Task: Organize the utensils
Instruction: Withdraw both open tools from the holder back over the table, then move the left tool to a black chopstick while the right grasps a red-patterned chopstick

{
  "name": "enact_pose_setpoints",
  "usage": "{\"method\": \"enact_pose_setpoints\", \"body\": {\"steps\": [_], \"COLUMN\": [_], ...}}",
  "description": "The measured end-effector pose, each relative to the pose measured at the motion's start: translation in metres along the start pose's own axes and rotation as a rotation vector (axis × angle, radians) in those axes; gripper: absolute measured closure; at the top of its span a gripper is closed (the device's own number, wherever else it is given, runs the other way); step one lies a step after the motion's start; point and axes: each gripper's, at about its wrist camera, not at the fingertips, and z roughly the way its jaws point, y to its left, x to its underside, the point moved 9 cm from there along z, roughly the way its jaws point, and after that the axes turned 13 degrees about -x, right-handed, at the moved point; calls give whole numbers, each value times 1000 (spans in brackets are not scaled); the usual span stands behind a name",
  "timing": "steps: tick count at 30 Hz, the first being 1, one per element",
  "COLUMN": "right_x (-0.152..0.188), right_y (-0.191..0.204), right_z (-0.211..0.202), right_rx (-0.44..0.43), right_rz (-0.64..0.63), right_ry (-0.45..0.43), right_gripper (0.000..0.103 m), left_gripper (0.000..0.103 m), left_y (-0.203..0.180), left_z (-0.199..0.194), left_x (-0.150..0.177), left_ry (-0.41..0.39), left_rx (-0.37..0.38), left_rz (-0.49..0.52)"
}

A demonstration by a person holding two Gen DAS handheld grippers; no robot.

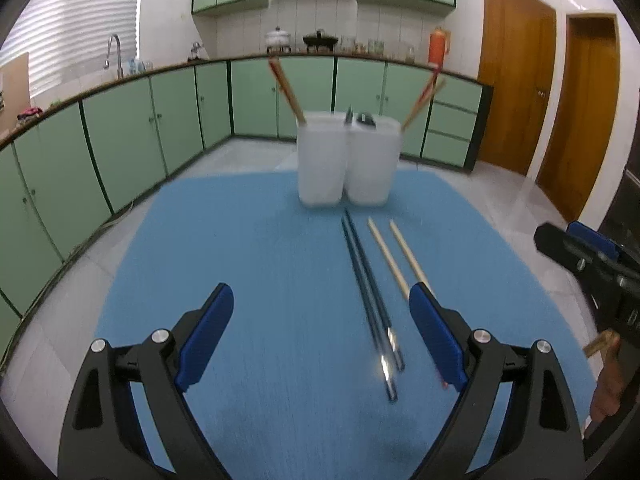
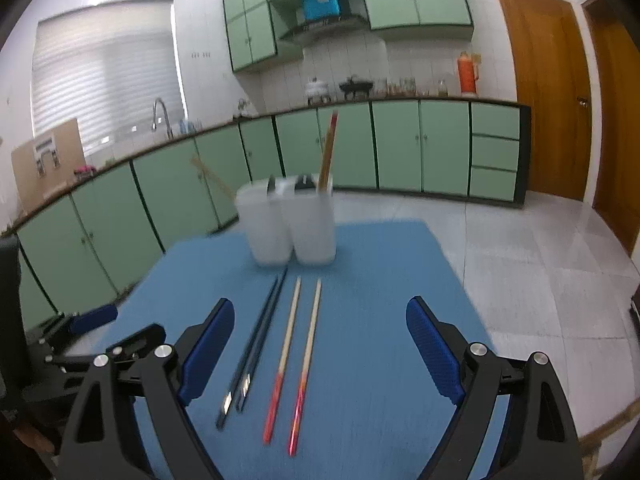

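Dark chopsticks (image 2: 256, 336) w/ shiny silver ends, lying flat.

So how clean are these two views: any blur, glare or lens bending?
Left wrist view: containers smeared by motion blur, glare on the dark chopsticks, counter line bowed by the fisheye. Right wrist view: containers and red-tipped chopsticks streaked, dark corners from the lens.

mat (image 2: 360, 400): blue | dark chopsticks (image 2: 256, 336) | pale chopsticks (image 2: 308, 344) (red ends) | holders (image 2: 292, 224): white
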Motion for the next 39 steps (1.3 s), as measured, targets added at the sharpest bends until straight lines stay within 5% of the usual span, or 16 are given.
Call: {"method": "enact_pose_setpoints", "body": {"steps": [18, 39], "right_x": [93, 118], "right_y": [6, 9], "right_z": [21, 39], "right_rx": [34, 45], "right_rz": [34, 12], "right_ry": [183, 256], "right_gripper": [59, 83], "left_gripper": [26, 27], "left_y": [-13, -18], "left_z": [13, 18], "left_x": [61, 65], "left_ry": [121, 144], "left_rx": [0, 3], "left_rz": [20, 24]}}
